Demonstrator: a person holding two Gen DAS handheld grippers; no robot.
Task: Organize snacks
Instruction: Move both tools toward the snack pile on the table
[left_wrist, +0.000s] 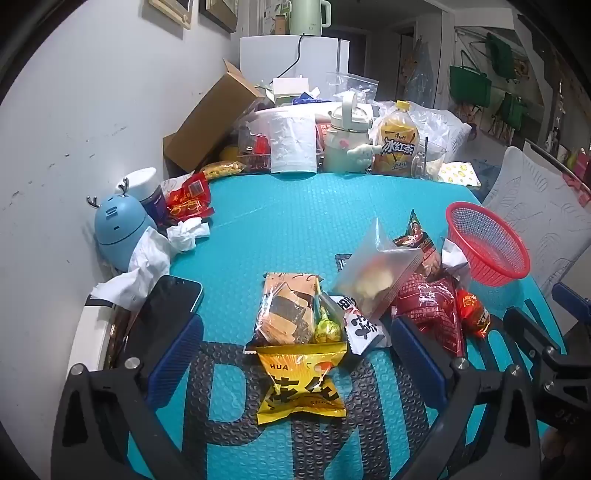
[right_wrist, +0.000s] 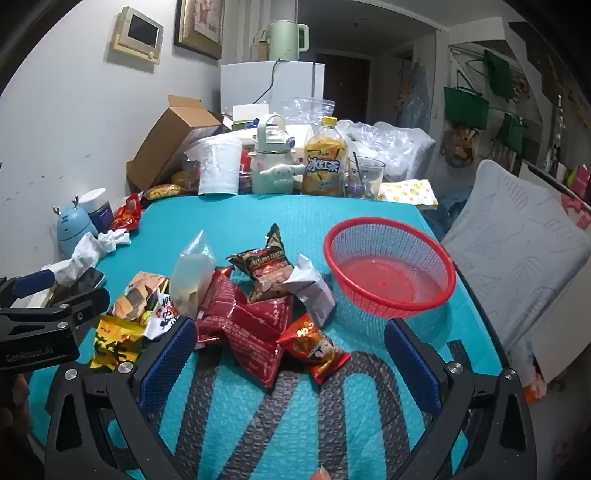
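Note:
A heap of snack packets lies on the teal mat (left_wrist: 295, 229). My left gripper (left_wrist: 295, 343) stands open over a yellow packet (left_wrist: 301, 387) and an orange seaweed-cracker packet (left_wrist: 288, 312); its pads touch neither. A clear bag of chips (left_wrist: 373, 273) and red packets (left_wrist: 432, 314) lie to the right. My right gripper (right_wrist: 291, 350) is open around a red packet (right_wrist: 240, 332) and a small orange-red packet (right_wrist: 314, 347), without gripping. The empty red mesh basket (right_wrist: 388, 266) sits right of the heap. The left gripper's body (right_wrist: 48, 328) shows at the right wrist view's left edge.
A phone (left_wrist: 166, 317), crumpled tissues (left_wrist: 186, 232) and a blue deer-shaped gadget (left_wrist: 118, 229) line the mat's left side. At the back stand a cardboard box (left_wrist: 210, 122), a paper roll (left_wrist: 291, 144), a cream jug (left_wrist: 347, 136), an iced-tea bottle (left_wrist: 397, 140) and a glass (right_wrist: 364, 177). A pillow (right_wrist: 517, 251) lies right.

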